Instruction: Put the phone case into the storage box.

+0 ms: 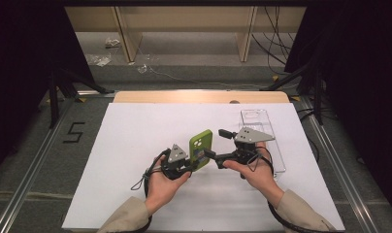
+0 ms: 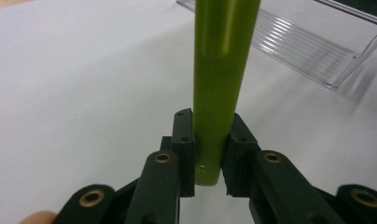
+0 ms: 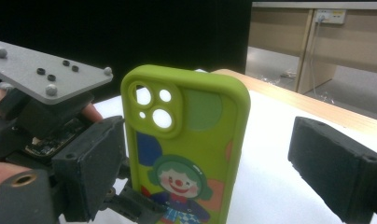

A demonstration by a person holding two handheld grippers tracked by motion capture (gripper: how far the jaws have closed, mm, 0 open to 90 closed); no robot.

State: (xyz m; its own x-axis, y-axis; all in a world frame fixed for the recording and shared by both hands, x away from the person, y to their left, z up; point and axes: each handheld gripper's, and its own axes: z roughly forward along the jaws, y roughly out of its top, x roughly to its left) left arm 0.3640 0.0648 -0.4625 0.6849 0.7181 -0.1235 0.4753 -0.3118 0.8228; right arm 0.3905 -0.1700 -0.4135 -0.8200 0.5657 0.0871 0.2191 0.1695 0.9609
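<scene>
A lime-green phone case point(image 1: 201, 145) with a clown picture and camera cut-outs point(image 3: 191, 140) stands upright above the white sheet. My left gripper point(image 1: 196, 165) is shut on its lower end, and both pads press the case's thin body point(image 2: 221, 70) in the left gripper view point(image 2: 212, 158). My right gripper point(image 1: 216, 143) faces the case's printed back from the right. It is open point(image 3: 214, 172), with its pads spread wide on either side of the case and neither pressing it. The left gripper's grey plate point(image 3: 42, 74) shows at the left of the right gripper view.
A clear ribbed plastic tray point(image 1: 262, 131) lies on the white sheet point(image 1: 136, 145) to the right of the grippers, and it shows behind the case point(image 2: 308, 46). The wooden table edge point(image 1: 199, 96) runs along the far side. Dark stands and cables lie beyond.
</scene>
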